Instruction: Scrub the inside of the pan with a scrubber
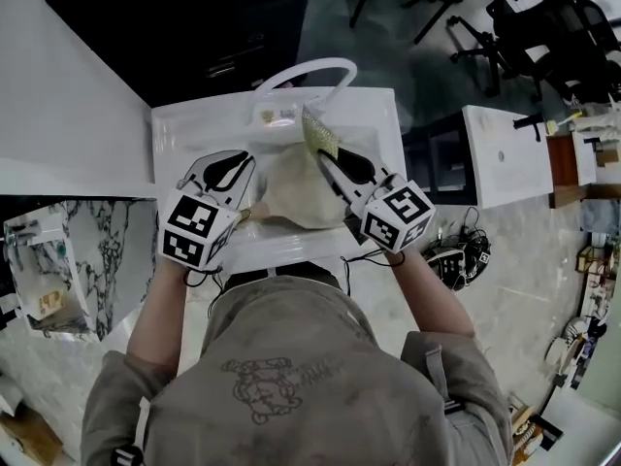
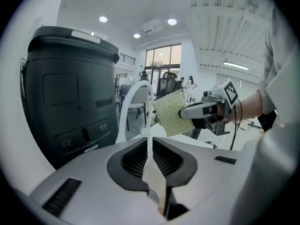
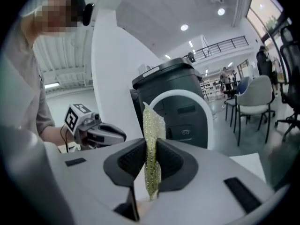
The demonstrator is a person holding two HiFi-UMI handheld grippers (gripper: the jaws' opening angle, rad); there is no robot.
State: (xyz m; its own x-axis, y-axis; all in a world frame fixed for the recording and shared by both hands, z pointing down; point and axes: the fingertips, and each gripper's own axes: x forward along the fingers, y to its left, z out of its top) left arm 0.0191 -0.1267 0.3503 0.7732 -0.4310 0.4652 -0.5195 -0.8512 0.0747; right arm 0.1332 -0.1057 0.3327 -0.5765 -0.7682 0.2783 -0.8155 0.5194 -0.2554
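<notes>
So there's a white sink counter (image 1: 175,134), and the gripper views show a big dark grey bin (image 2: 65,93) behind it. A white arched faucet (image 1: 301,71) sits at the sink's back edge. The cream pan (image 1: 291,197) is held over the middle of the sink, tipped up, between the two grippers. Its handle end points toward the sink's front-left. The left gripper (image 2: 151,149) is clenched on a thin cream part of the pan, seen edge-on between the pads. The right gripper (image 3: 151,156) is squeezed tight on the yellow-green mesh scrubber (image 1: 320,136). The scrubber sticks up past the jaw tips, just above the pan's far rim near the faucet. Can't tell if it's touching the pan.
</notes>
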